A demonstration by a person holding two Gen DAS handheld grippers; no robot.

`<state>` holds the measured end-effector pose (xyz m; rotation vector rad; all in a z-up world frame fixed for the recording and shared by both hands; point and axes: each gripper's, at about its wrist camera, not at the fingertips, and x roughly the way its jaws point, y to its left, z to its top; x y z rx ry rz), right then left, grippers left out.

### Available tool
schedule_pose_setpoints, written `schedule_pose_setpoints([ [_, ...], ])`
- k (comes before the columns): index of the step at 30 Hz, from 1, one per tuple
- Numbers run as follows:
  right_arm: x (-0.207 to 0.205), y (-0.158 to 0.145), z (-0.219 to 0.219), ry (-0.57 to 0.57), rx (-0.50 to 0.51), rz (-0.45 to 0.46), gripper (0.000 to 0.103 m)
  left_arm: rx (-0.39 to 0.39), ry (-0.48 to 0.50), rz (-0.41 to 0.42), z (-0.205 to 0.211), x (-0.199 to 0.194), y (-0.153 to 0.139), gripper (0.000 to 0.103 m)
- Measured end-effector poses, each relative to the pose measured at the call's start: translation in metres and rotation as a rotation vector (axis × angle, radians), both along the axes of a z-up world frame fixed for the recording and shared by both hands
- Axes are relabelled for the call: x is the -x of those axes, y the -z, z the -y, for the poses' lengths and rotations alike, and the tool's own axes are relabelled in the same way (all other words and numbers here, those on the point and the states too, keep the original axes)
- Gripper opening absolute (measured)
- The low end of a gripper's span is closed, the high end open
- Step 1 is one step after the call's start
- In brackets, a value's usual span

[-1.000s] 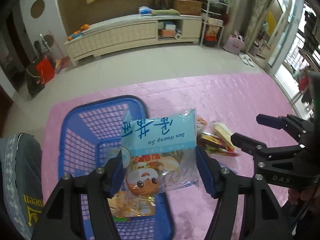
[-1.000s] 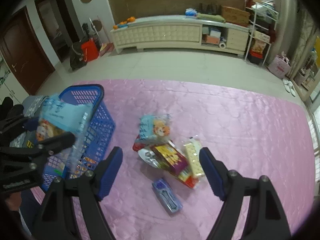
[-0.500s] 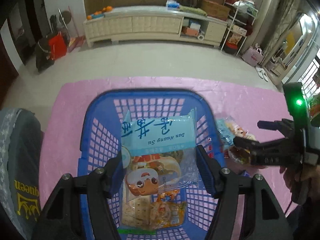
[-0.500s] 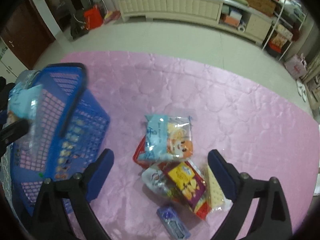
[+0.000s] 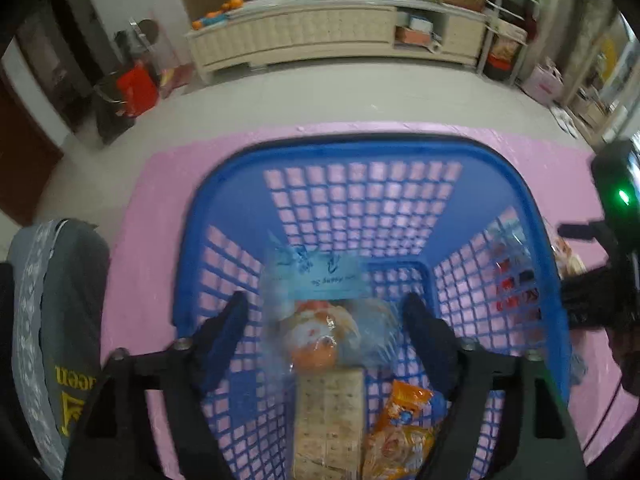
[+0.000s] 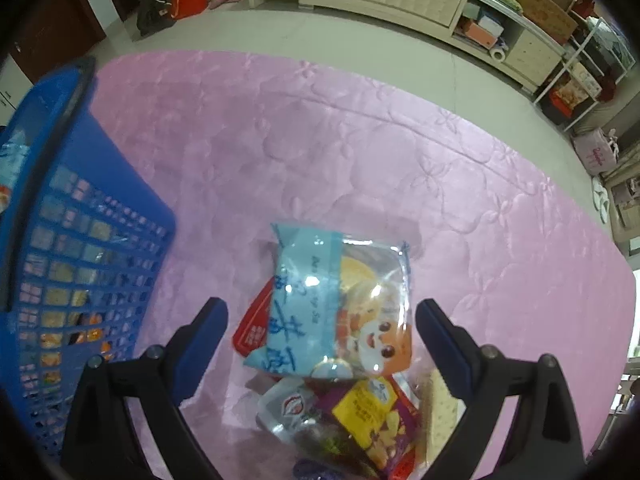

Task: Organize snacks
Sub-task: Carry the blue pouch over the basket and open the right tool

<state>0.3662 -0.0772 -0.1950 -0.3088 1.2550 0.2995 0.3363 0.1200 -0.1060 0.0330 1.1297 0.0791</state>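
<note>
Left tongs (image 5: 324, 316) have just spread open, dropping the blue snack packet (image 5: 320, 308) into the basket (image 5: 360, 152); right tongs (image 6: 322, 320), widened and empty, straddle the next packet (image 6: 340, 300) on the counter (image 6: 360, 140).

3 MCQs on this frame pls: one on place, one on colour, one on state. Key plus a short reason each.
1. Where is the light-blue snack bag seen from the left wrist?
A. inside the blue basket
B. on the floor
C. on the white cabinet

2. What colour is the cloth under the snack pile?
A. green
B. pink
C. grey

3. How does the right claw stand over the pile?
A. shut on the cracker pack
B. shut on nothing
C. open, nothing gripped

Key:
1 A: the bag sits within the blue basket walls, between the spread fingers of the left claw, whose jaws have just been opening and do not press it.
2 B: the pink cloth spreads under the snacks.
3 C: the right claw has its fingers clear on either side of another light-blue bag.
</note>
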Motion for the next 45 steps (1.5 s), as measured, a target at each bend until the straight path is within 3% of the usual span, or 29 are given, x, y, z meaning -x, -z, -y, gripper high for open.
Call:
schedule_pose_setpoints([
  [5,-0.008,0.003,-0.001,0.022,-0.005,-0.002,0.096,-0.024,0.002,0.016,-0.002,0.003,-0.005,0.082],
  [7,-0.008,0.002,0.001,0.019,-0.018,-0.001,0.077,0.002,-0.015,0.025,-0.008,0.008,-0.01,0.082],
  [8,-0.008,0.001,0.001,0.023,-0.006,0.008,0.072,0.024,-0.025,0.032,-0.01,0.01,-0.013,0.082],
  [13,-0.002,-0.011,0.011,0.035,-0.076,-0.002,0.071,0.091,-0.059,0.059,-0.022,0.021,-0.024,0.082],
  [20,0.028,-0.069,0.015,0.012,-0.137,0.132,0.071,0.151,-0.083,0.123,-0.025,0.046,-0.047,0.082],
  [32,0.083,-0.161,0.002,-0.041,-0.224,0.285,0.071,0.155,0.027,0.224,-0.012,0.094,-0.097,0.082],
  [39,0.115,-0.184,-0.019,-0.084,-0.251,0.314,0.071,0.15,0.005,0.272,-0.029,0.112,-0.113,0.082],
  [45,0.125,-0.188,-0.042,-0.109,-0.264,0.316,0.071,0.132,-0.047,0.278,-0.053,0.119,-0.11,0.083],
])
